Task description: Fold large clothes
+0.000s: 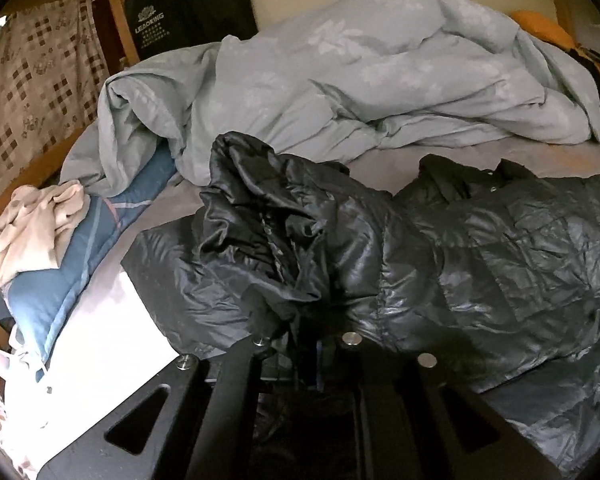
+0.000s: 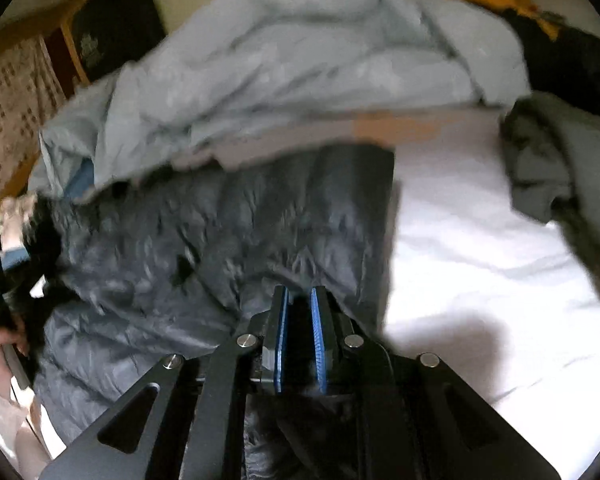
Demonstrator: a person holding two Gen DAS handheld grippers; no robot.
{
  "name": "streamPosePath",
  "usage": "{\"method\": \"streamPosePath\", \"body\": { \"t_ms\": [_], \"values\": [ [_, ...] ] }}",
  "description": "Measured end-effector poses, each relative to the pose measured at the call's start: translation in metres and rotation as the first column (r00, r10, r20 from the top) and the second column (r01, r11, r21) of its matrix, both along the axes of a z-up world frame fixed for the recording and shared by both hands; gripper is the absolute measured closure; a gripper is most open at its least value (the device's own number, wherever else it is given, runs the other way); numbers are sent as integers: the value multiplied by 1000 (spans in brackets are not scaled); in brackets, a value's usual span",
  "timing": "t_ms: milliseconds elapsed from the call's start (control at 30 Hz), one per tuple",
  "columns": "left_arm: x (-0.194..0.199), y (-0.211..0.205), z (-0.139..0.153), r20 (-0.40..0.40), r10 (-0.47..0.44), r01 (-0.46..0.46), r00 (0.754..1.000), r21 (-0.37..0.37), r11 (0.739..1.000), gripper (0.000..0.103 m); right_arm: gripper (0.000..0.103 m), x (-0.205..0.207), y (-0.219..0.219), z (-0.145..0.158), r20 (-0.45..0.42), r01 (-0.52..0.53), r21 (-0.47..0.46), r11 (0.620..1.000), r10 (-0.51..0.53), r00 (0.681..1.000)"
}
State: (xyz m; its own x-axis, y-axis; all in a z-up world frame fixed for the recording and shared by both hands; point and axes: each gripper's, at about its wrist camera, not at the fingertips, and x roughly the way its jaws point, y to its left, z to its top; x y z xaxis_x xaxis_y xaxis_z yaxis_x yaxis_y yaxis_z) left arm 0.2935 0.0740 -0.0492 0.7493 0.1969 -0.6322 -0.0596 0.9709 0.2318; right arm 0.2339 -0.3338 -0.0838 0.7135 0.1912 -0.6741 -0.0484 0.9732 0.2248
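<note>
Your left gripper (image 1: 300,340) is clamped on bunched black fabric of the jacket (image 1: 440,264); your right gripper (image 2: 298,320) has its blue pads (image 2: 318,340) closed on the jacket's near hem. Jacket lies across the white sheet (image 2: 480,248), near the blue duvet (image 1: 360,72) heaped at the far side. Folding looks barely started: body spread flat, left end crumpled up, no clean fold yet. It's shiny, quilted, dark, wrinkled, puffy.

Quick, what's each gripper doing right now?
Left tongs: shut on the black puffer jacket.
Right tongs: shut on the same jacket's hem.
</note>
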Motion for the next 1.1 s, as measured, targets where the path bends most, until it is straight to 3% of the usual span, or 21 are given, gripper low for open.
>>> {"method": "streamPosePath", "body": {
  "t_ms": [67,133,200,233,300,367,467,567,633,700,767,833,933,1000,1033,1100],
  "values": [
    [-7,-10,4,5,-11,11,1000,-3,1000,94,92,-10,5,14,56,-75,43,996,73,996],
    [-7,-9,7,4,-14,14,1000,-9,1000,89,92,-15,16,20,55,-194,79,978,190,980],
    [-8,-8,9,2,-4,4,1000,-25,1000,81,92,-11,35,12,-55,-354,108,929,361,931],
    [-8,-6,9,0,4,-4,1000,-28,1000,79,91,-8,41,2,-123,-357,82,930,365,923],
    [-7,-2,8,-19,33,-33,999,-21,999,77,91,-2,43,-11,-148,-263,-24,965,257,955],
    [-6,6,7,-31,74,-75,997,-24,997,54,92,6,38,-20,-150,-202,-82,976,188,971],
    [-7,23,10,-44,118,-121,992,-73,990,50,93,15,22,-16,-114,-108,-34,994,104,988],
    [-7,40,16,-64,123,-131,990,-145,981,44,93,20,3,-12,-95,59,-143,988,-73,993],
    [-7,53,25,-60,137,-145,989,-153,977,44,93,21,-9,-11,-104,72,-113,991,-84,991],
    [-11,72,41,-7,186,-184,983,-161,970,43,93,19,-12,-5,-115,13,-35,999,-17,993],
    [-14,91,54,14,222,-215,975,-195,957,38,93,8,-3,8,-67,-26,-33,999,23,997],
    [-16,111,60,14,250,-239,968,-253,938,38,93,-7,6,19,12,-33,-62,998,34,999],
    [-18,139,61,-14,288,-275,958,-345,898,34,93,-16,26,31,44,-202,17,979,201,979],
    [-11,159,52,-76,252,-259,965,-446,857,29,93,-27,41,37,88,-280,30,959,277,957],
    [-7,172,43,-121,222,-251,968,-528,811,29,93,-32,48,39,113,-303,14,953,300,947],
    [-4,197,25,-168,235,-286,957,-661,693,29,93,-43,60,47,182,-288,-58,956,294,938]
  ]
}}
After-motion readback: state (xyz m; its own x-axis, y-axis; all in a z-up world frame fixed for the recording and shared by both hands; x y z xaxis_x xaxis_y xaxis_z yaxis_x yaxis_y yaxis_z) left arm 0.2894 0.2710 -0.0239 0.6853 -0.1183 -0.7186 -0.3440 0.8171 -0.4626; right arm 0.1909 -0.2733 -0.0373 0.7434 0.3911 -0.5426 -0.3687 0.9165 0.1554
